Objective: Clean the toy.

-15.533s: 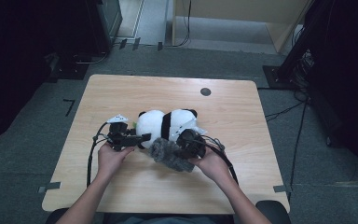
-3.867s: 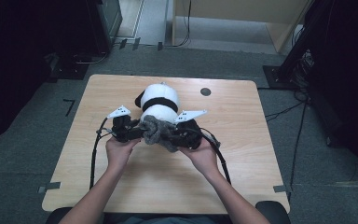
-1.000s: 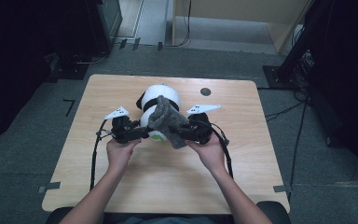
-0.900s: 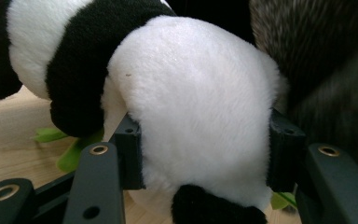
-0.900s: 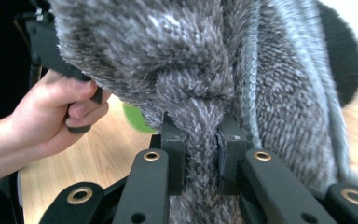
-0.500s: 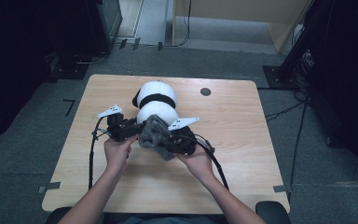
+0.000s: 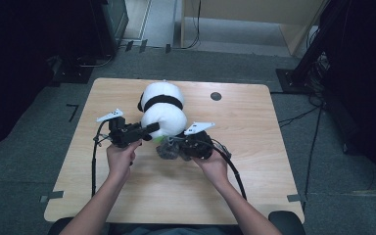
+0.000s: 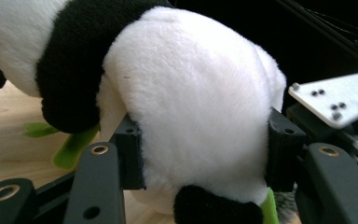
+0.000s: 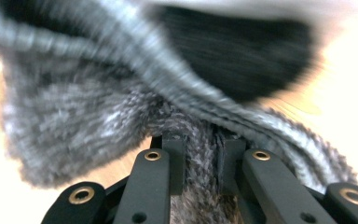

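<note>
A black-and-white panda plush (image 7: 161, 105) lies on the wooden table (image 7: 254, 161), tail end toward the person. My left gripper (image 7: 149, 129) is shut on its white rump, and both pads press into the fur (image 8: 191, 107) around the gripper (image 8: 205, 154). A green leaf piece (image 8: 74, 149) pokes out below the panda. My right gripper (image 7: 174, 146) is shut on a grey knitted garment (image 7: 166, 149), low at the panda's near end. The knit (image 9: 98, 107) is bunched between the right gripper's (image 9: 204, 154) jaws. A black plush patch (image 9: 242, 51) sits just beyond it, blurred.
A round black grommet (image 7: 216, 96) sits in the table's far right part. Cables (image 7: 94, 161) trail from both grippers over the near edge. Dark equipment (image 7: 107, 24) and a stand (image 7: 318, 44) flank the table on the floor.
The right gripper has come down and left with the grey knit, from up against the panda to table level at its near end. The left gripper has kept its hold and place.
</note>
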The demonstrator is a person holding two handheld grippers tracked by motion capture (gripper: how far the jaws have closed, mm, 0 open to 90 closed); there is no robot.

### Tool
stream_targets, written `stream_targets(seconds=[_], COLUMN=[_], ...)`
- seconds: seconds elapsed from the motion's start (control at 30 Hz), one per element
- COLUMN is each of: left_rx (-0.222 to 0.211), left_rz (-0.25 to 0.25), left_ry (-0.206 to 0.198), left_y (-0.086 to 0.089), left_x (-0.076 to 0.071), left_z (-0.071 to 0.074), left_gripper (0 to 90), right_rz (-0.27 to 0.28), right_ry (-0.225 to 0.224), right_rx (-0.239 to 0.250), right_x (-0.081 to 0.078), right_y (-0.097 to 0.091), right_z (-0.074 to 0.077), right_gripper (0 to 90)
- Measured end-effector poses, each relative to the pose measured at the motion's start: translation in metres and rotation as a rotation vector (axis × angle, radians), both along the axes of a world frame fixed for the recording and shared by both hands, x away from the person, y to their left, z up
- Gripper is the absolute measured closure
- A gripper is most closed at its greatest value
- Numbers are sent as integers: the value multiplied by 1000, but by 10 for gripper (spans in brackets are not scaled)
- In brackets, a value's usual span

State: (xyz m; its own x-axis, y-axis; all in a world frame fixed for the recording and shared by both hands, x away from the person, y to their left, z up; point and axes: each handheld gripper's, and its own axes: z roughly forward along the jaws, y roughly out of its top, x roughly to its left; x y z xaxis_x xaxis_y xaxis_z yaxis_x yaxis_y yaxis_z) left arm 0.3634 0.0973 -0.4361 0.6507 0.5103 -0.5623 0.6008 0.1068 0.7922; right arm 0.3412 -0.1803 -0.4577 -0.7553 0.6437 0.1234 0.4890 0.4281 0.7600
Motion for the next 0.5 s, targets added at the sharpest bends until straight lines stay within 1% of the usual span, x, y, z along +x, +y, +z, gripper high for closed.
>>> stream_targets(seconds=[0.13, 0.17, 0.23, 0.3, 0.37, 0.5], left_rx=[11, 17, 26, 31, 36, 39], left_rz=[-10, -13, -24, -32, -36, -49], left_ry=[0, -1, -3, -2, 0, 1], left_y=[-1, -1, 0, 0, 0, 0], left_x=[0, 0, 1, 1, 1, 1], left_z=[-1, -1, -2, -2, -3, -4], left_gripper=[449, 449, 449, 448, 448, 447], right_rz=[-31, -39, -65, -86, -104, -127], right_ry=[7, 3, 14, 32, 39, 42], right_rx=[-11, -16, -18, -9, -5, -4], right_x=[5, 7, 11, 13, 15, 18], right_y=[-9, -11, -18, -24, -29, -37], right_z=[-1, -1, -2, -3, -2, -1], right_gripper=[785, 785, 785, 786, 785, 785])
